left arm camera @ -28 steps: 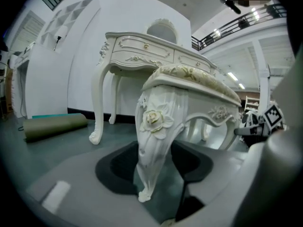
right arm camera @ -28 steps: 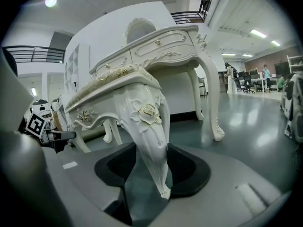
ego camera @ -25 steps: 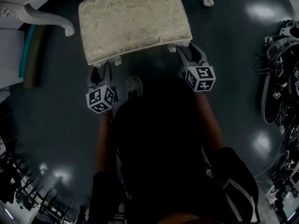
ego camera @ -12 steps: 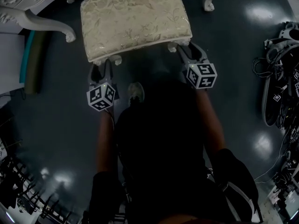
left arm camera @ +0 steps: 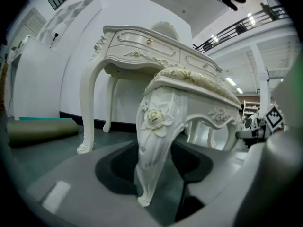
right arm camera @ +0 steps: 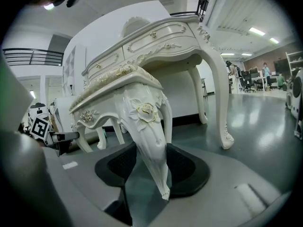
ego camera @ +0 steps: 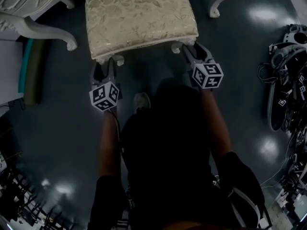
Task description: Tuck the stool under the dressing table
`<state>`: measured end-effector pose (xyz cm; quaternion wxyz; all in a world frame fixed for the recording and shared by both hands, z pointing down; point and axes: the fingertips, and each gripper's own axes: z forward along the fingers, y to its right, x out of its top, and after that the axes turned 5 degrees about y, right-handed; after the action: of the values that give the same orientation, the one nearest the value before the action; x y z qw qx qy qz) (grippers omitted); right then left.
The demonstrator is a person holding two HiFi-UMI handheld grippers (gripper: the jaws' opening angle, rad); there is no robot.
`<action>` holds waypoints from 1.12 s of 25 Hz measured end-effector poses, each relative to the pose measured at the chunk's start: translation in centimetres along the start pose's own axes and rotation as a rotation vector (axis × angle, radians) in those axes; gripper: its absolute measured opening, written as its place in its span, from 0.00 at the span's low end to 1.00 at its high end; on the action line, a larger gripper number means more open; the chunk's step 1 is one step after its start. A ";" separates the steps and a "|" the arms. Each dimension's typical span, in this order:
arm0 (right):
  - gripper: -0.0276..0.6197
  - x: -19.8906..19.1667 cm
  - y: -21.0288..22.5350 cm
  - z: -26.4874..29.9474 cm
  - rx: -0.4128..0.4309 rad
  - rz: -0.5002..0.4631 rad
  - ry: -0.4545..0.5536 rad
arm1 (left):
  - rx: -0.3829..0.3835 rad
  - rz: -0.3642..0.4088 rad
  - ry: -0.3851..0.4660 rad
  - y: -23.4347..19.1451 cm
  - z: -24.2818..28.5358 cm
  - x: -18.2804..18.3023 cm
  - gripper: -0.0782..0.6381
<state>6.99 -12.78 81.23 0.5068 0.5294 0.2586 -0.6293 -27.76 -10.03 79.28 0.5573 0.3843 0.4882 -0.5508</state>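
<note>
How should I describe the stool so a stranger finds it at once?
Find the white carved dressing table on the dark floor. Just in front of it stands the stool, low and white-legged. Only it has a cream floral cushion on top.

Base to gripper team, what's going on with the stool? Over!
Left gripper shut on stool, near-left leg; right gripper shut on near-right leg. Stool upright, lined up between legs of dressing table. Nothing seen in the way.

The stool (ego camera: 139,18) stands on the floor (ego camera: 57,128) right in front of both grippers. One near leg sits inside the left gripper (ego camera: 106,67), the other inside the right gripper (ego camera: 191,51). The dressing table (left arm camera: 142,44) is behind the stool. A rolled mat (left arm camera: 40,130) lies left of the left gripper.
</note>
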 end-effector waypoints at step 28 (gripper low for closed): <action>0.36 5.2 2.0 13.6 0.000 0.040 0.061 | -0.036 0.010 0.084 -4.7 13.5 4.2 0.42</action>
<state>3.72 -27.12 81.00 0.5111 0.5534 0.2632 -0.6027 -31.15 -24.50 78.81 0.5459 0.3994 0.5190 -0.5226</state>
